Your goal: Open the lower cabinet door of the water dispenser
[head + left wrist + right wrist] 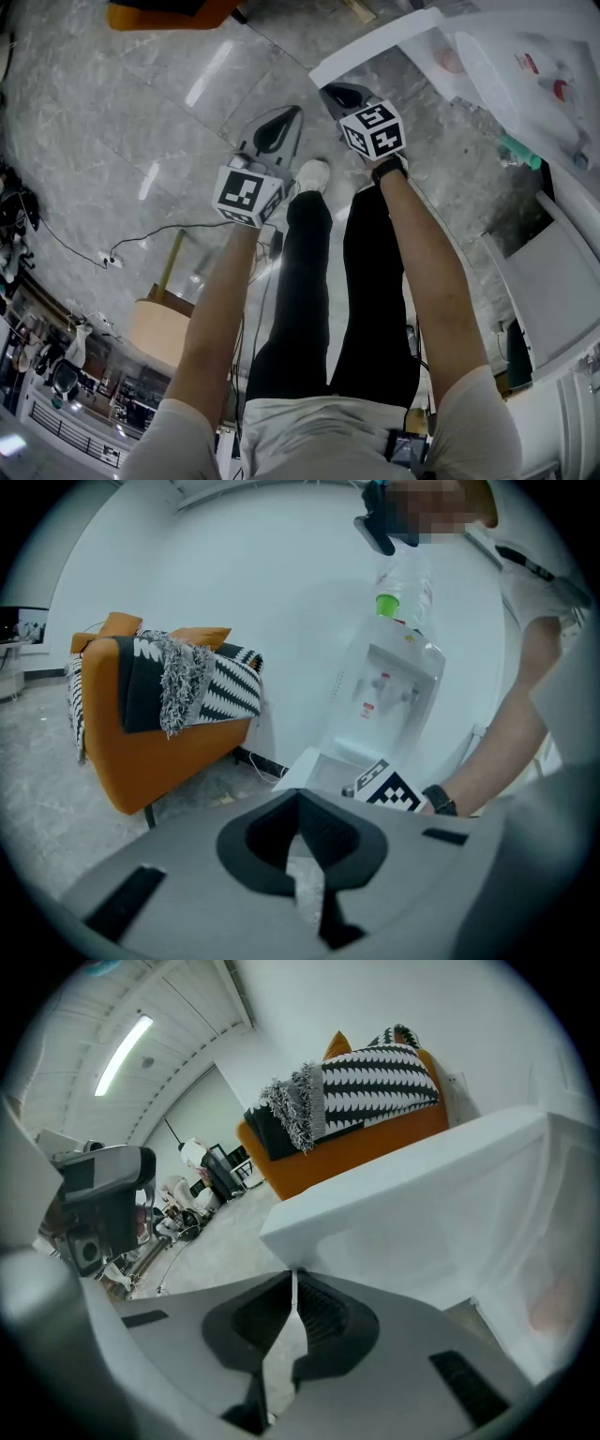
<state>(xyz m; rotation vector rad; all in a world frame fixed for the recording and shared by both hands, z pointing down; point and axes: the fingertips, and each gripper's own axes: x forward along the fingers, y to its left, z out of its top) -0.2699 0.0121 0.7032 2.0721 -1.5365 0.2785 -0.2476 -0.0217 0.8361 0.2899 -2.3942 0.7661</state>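
The white water dispenser [382,694] stands against the wall with a clear bottle [405,581] on top. Its lower cabinet door [375,42] is swung out over the floor. My right gripper [330,92] is at the door's free edge. In the right gripper view its jaws stand together, and the fingertips [293,1277] touch the lower corner of the door [422,1194] without clasping it. My left gripper [292,112] hangs beside it to the left, over bare floor. Its jaws are shut with nothing between them [300,829]. The cabinet's inside is hidden.
An orange armchair [150,738] with a black-and-white throw [202,682] stands left of the dispenser. A cable [150,232] and a power strip [107,260] lie on the marble floor. A round wooden stool [161,330] is by my left leg, and my shoe [312,173] is under the grippers.
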